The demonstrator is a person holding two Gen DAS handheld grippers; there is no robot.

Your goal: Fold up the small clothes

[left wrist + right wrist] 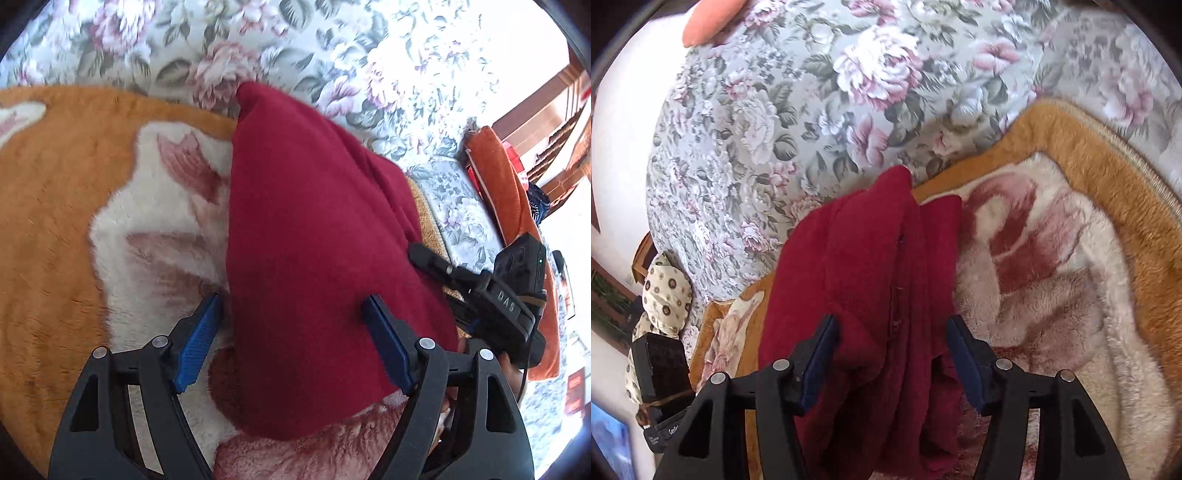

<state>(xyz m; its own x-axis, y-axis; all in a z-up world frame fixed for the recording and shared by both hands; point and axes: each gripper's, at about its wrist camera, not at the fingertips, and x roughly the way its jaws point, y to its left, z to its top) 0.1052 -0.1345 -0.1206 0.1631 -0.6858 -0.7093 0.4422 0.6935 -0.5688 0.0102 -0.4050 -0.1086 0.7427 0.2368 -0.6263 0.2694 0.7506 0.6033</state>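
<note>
A dark red knitted garment (306, 221) lies folded lengthwise on a plush orange and white blanket (55, 206). My left gripper (293, 299) stands open at its near end, one blue pad beside the left edge and the other over the cloth. In the right wrist view the same garment (857, 266) runs away from me with a seam down its middle. My right gripper (891, 319) is open with the cloth loose between its wide jaws. One black finger (432, 260) of the right gripper shows at the garment's right edge.
A floral bedsheet (783, 122) covers the bed beyond the blanket (1071, 280). An orange cloth (498, 177) hangs at the right of the left wrist view. A spotted cream pillow (665, 291) lies at the left, and a fingertip (709, 22) shows at the top left.
</note>
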